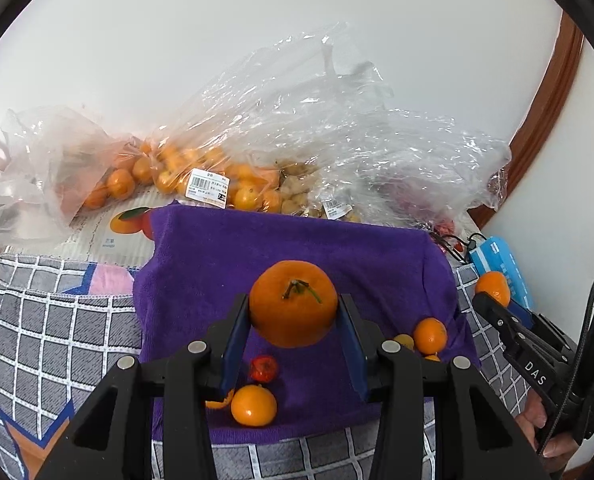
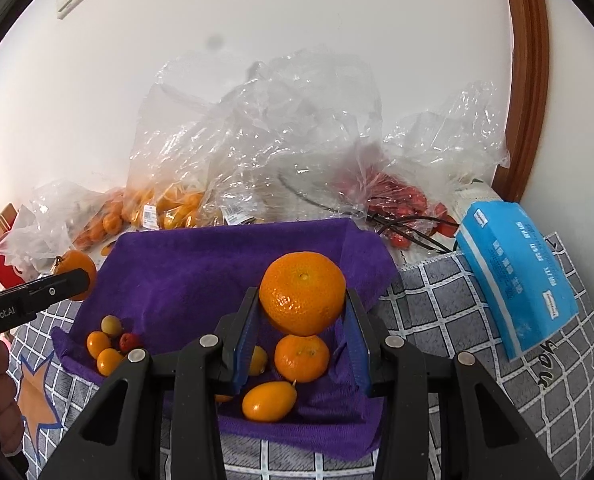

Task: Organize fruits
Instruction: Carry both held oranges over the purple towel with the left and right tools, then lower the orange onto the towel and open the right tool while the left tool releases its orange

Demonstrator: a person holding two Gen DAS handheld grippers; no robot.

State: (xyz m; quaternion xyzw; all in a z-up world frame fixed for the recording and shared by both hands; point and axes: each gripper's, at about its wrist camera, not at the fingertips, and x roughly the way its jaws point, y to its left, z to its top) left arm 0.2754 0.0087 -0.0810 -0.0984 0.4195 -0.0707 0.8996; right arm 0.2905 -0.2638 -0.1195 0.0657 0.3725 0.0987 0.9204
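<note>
Both grippers are carrying a mandarin over the purple towel (image 1: 281, 240).

The left gripper (image 1: 294, 312) and right gripper (image 2: 303, 304) are each clamping a mandarin (image 1: 293, 303) (image 2: 303, 294) partway closed, above small fruit lying on the towel. Next, probably, comes lowering and letting go; which pile is meant is unclear, and bags behind the towel are blurring their contents.
</note>
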